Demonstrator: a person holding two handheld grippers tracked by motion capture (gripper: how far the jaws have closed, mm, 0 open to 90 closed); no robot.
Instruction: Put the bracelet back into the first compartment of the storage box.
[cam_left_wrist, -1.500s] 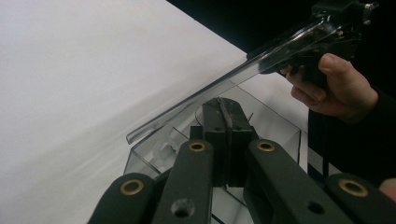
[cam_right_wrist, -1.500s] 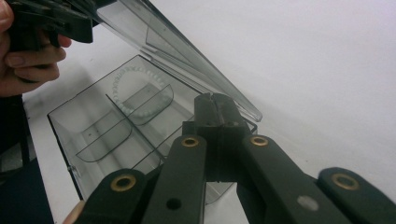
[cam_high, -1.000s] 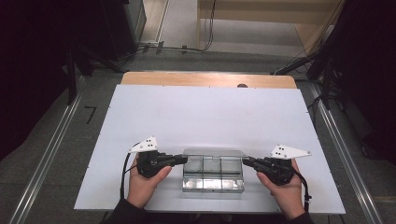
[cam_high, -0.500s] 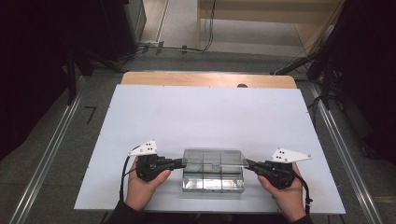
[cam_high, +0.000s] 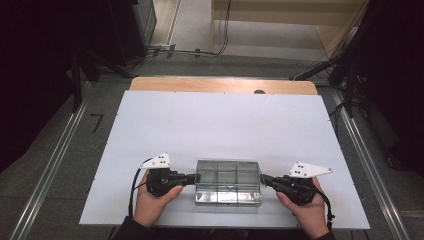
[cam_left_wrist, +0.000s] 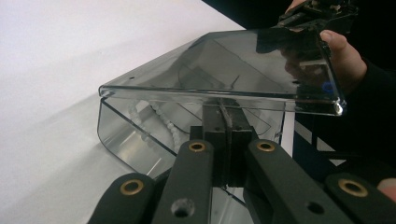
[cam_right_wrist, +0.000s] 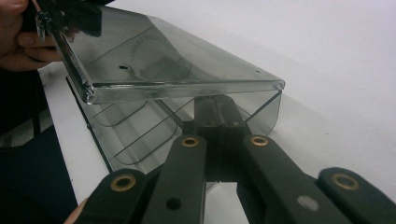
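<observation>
Clear box (cam_high: 228, 182) — bare white table (cam_high: 220, 125) around

White table (cam_high: 220, 125) on grey floor (cam_high: 60, 150); cables (cam_high: 200, 50) and perhaps dark cabinets behind.

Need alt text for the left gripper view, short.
A clear plastic box with its lid raised on a white table, seen past the left gripper, whose black jaws are shut against the box's end. A string of beads lies inside.

White table (cam_high: 220, 125), clear compartment box (cam_high: 227, 181) near its front edge
</observation>
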